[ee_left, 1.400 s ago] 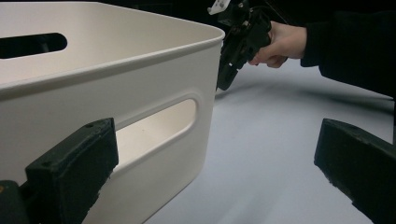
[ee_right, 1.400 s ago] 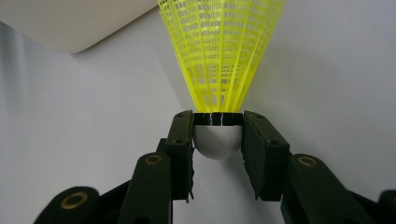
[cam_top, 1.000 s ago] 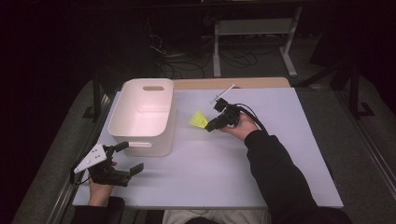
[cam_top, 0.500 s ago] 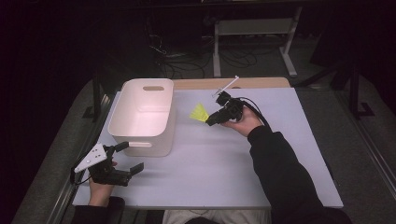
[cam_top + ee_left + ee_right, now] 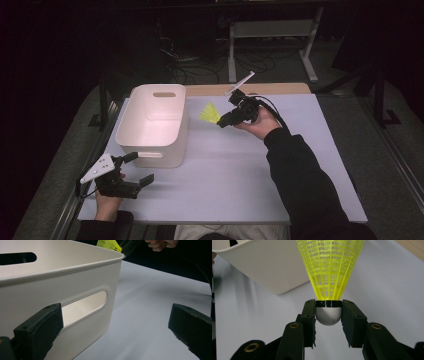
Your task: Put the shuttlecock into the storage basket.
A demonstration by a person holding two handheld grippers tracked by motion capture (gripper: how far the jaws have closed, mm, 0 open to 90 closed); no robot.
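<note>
Shuttlecock [image 5: 330, 272] gripped by its cork in the right gripper [image 5: 328, 312], held above the bench [image 5: 250, 170] beside the bin [image 5: 155, 125], skirt forward, seemingly for dropping in; left gripper [image 5: 137, 170] rests wide open.

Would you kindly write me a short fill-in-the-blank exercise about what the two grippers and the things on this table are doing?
1. The right gripper is shut on the rounded cork of a ____ shuttlecock.
2. The white tub stands on the table with ____ inside it.
3. The left gripper, near the tub's handle slot, has its jaws ____.
4. Seen from above, the shuttlecock's skirt points toward the ____.

Missing words: yellow; nothing; open; tub
</note>
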